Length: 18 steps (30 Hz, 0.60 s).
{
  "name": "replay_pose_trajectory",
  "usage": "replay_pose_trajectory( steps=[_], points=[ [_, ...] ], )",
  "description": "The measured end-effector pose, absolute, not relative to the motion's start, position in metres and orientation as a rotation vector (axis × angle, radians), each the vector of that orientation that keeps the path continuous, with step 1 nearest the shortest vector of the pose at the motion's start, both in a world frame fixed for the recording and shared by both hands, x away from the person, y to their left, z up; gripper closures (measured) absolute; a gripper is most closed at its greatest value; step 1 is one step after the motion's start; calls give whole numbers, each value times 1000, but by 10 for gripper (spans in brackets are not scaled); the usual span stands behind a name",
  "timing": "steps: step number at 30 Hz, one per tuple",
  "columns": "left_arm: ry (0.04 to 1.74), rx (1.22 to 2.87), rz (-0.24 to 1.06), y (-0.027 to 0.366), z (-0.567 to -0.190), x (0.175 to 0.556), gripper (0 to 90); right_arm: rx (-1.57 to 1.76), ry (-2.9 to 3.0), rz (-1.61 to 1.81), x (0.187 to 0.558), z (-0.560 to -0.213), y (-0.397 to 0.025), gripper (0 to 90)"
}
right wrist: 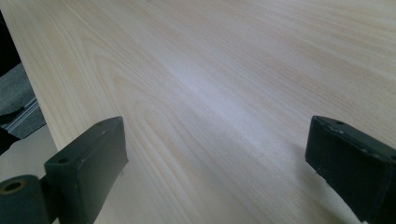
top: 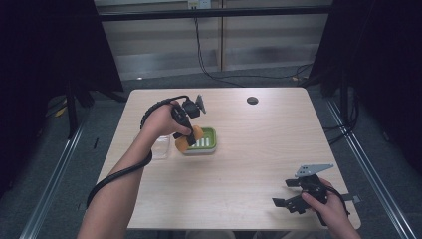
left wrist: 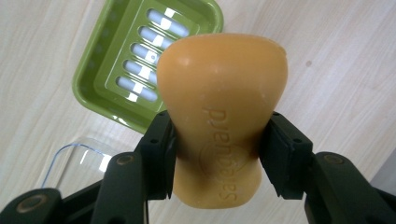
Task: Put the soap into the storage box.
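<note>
Above counter's left half: soap bar clamped in left tool, lifted, not yet in green dish. Right tool open, idle.

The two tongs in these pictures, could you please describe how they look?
Both the left tongs and the right tongs are black, with two blocky jaws on hinged arms. Each carries a grey three-cornered plate on top. A black ribbed cable trails from the left one along the forearm.

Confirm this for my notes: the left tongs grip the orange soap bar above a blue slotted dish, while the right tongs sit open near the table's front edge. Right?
Not quite: the slotted dish is green, not blue, as the left gripper view shows. The left tongs do grip the orange soap bar, and the right tongs sit open near the table's front edge.
</note>
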<state>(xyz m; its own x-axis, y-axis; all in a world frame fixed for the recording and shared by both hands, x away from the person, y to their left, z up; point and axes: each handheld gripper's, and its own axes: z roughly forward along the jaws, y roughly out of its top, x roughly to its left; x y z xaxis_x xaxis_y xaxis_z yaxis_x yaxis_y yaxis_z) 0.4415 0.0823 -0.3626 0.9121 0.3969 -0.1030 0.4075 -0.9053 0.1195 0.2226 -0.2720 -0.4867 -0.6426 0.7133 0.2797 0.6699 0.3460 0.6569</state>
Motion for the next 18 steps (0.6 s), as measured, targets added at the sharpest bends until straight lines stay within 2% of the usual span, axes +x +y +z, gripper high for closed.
replay_pose_trajectory(
  steps=[7,18],
  points=[
    [665,2920,-95,84,-363,445,499,1303,2525,1200,223,-487,-273,51],
    [642,2930,-76,81,-363,452,499,1301,2523,1198,223,-487,-274,50]
  ],
)
